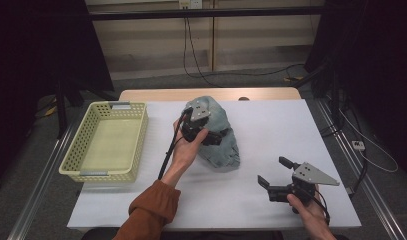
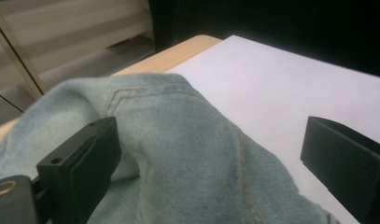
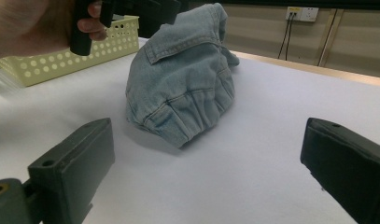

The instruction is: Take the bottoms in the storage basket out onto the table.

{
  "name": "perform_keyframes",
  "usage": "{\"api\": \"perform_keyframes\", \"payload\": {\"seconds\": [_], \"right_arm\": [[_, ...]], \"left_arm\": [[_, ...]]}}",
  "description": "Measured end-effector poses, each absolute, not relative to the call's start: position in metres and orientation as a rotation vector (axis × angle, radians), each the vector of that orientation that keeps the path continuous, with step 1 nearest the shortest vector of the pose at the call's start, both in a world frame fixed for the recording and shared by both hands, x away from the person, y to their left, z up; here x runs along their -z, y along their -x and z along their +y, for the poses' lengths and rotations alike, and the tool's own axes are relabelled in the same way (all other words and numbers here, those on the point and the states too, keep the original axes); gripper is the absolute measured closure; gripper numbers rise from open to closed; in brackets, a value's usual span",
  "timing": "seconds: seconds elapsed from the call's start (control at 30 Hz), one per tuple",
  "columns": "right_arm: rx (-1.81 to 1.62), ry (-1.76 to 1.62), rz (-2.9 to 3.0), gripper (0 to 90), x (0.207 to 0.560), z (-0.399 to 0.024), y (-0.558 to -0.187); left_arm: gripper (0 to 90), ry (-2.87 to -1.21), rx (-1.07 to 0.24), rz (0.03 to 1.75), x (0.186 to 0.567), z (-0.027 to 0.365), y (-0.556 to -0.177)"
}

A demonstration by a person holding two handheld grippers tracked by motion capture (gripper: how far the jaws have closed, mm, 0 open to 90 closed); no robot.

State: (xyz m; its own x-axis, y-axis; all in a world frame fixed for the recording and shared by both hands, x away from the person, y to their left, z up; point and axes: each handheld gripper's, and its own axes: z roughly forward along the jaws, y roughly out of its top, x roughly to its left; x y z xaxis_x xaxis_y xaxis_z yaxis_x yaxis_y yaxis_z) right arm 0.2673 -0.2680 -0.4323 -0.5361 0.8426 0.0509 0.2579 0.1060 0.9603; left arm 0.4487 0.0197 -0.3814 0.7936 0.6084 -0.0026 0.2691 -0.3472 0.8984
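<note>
High view: white table (image 1: 271, 150), grey floor (image 1: 156, 80), dark curtains (image 1: 36, 45).

No readable text, labels, brands or numbers on anything in view

Dim, soft light; blurred close-ups
</note>
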Motion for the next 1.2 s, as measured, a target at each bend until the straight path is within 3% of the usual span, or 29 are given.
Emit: {"api": "perform_keyframes", "payload": {"seconds": [0.73,0.9,1.2], "right_arm": [[-1.430,-1.058,1.867,3.1,0.432,-0.266,-0.265],[-1.428,-1.057,1.867,3.1,0.431,-0.265,-0.266],[-1.431,-1.056,1.868,3.1,0.432,-0.265,-0.266]], "left_arm": [[4.1,-1.927,-0.455,0.685,0.367,0.047,-0.421],[4.0,-1.903,-0.401,0.708,0.361,0.054,-0.416],[3.4,-1.915,-0.457,0.686,0.352,0.065,-0.406]]}}
